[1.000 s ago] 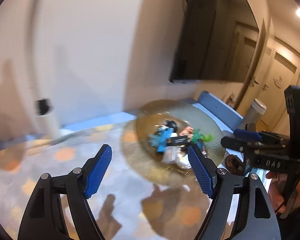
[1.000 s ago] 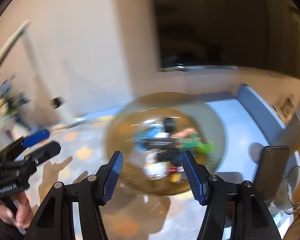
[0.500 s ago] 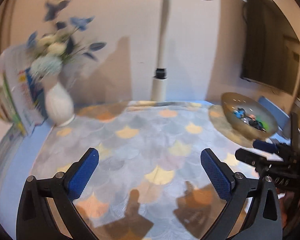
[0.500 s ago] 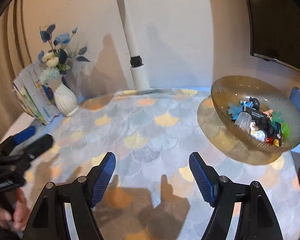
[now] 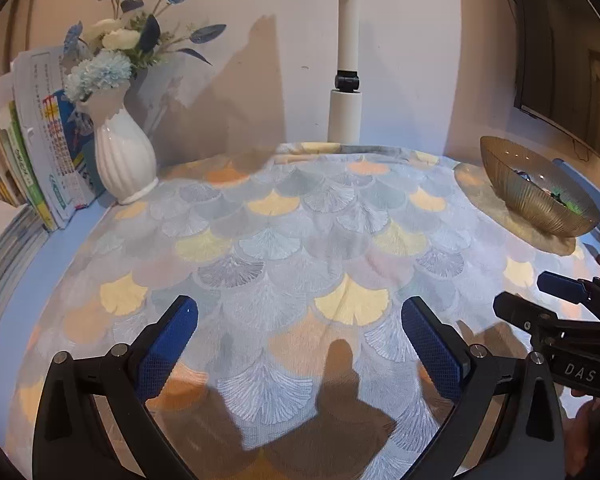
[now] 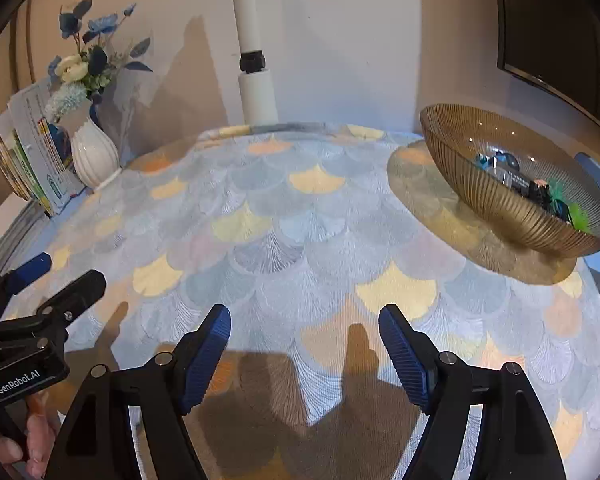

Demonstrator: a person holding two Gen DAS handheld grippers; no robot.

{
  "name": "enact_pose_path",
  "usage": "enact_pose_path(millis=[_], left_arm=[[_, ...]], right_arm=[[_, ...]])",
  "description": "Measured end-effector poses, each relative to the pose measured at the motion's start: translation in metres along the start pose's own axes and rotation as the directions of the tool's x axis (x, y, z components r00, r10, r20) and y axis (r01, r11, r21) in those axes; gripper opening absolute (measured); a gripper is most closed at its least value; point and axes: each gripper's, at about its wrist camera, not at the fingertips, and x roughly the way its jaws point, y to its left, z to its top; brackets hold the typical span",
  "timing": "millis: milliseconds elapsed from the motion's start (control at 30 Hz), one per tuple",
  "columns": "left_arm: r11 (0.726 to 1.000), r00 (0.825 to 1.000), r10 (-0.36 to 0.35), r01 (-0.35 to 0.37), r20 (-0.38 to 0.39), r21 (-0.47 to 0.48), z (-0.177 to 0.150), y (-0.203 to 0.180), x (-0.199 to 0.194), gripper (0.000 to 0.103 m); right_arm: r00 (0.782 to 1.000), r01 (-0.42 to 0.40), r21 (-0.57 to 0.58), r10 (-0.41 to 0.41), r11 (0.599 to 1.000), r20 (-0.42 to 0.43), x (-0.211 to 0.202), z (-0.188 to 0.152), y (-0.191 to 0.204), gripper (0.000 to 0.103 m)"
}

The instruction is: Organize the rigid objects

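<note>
A ribbed amber glass bowl [image 6: 496, 196] stands at the right of the table and holds several small toys [image 6: 528, 188]; it also shows in the left wrist view [image 5: 540, 196], far right. My left gripper [image 5: 300, 316] is open and empty over the patterned tablecloth [image 5: 284, 248] near the front. My right gripper [image 6: 305, 322] is open and empty, left of and nearer than the bowl. Each gripper shows at the edge of the other's view, the right one [image 5: 540, 300] and the left one [image 6: 56, 276].
A white vase of blue and white flowers [image 5: 120, 156] and a stack of upright books [image 5: 32, 148] stand at the back left. A white lamp post [image 5: 346, 88] rises at the back middle. A dark screen [image 5: 572, 60] hangs on the right wall.
Both grippers have pulled back from over the bowl and swung left. The bowl now lies far right and the open tablecloth fills both views.
</note>
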Motion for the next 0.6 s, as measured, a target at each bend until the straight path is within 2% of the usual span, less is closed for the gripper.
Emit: enact_pose_path(millis=[67,200,600], left_arm=[[1.000,1.000,-0.002,0.002,0.003,0.002,0.001,-0.001,-0.001,0.102],[1.000,1.000,-0.002,0.002,-0.006,0.002,0.001,0.000,0.002,0.102],[0.999,1.000,-0.005,0.005,-0.011,-0.036,0.001,0.007,0.003,0.102]], right_arm=[[1.000,0.002,-0.008,-0.002,1.000,-0.002,0.000,0.000,0.002,0.076],[0.999,0.026,-0.031,-0.025,0.999,0.027,-0.005,-0.002,0.007,0.084],[0.996,0.056,-0.022,-0.054,0.998,0.070,-0.013,-0.003,0.005,0.085]])
